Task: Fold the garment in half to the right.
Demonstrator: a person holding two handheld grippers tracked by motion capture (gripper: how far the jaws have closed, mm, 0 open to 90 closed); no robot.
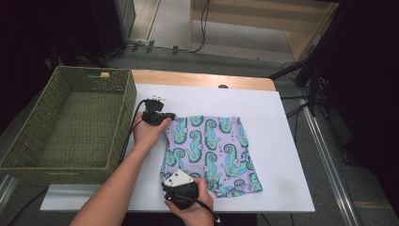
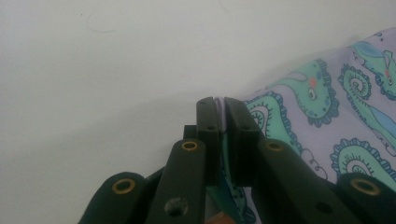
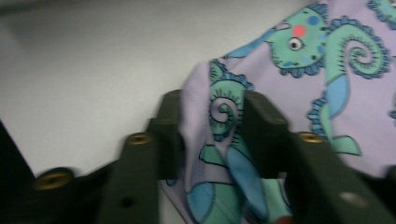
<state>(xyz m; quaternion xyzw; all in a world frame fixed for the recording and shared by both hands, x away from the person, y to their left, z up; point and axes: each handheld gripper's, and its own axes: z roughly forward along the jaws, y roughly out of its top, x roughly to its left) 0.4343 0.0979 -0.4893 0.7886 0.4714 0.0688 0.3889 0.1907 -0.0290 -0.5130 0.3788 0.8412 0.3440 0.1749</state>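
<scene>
Lilac shorts [image 1: 211, 150] printed with teal seahorses lie flat on the white sheet [image 1: 282, 155]. My left gripper [image 1: 165, 117] sits at their far left corner. In the left gripper view the left gripper [image 2: 218, 105] is shut, with a thin edge of the shorts [image 2: 336, 116] pinched between its pads. My right gripper [image 1: 173, 176] is at the near left corner. In the right gripper view the right gripper [image 3: 215, 100] has a bunched fold of the shorts [image 3: 327, 93] squeezed between its jaws, and both pads touch the cloth.
A green woven basket [image 1: 124, 108] stands at the left, its wall close to my left hand. The white sheet covers a wooden table [image 1: 202, 77]. Dark stands and cables [image 1: 310, 84] lie beyond the table's right side.
</scene>
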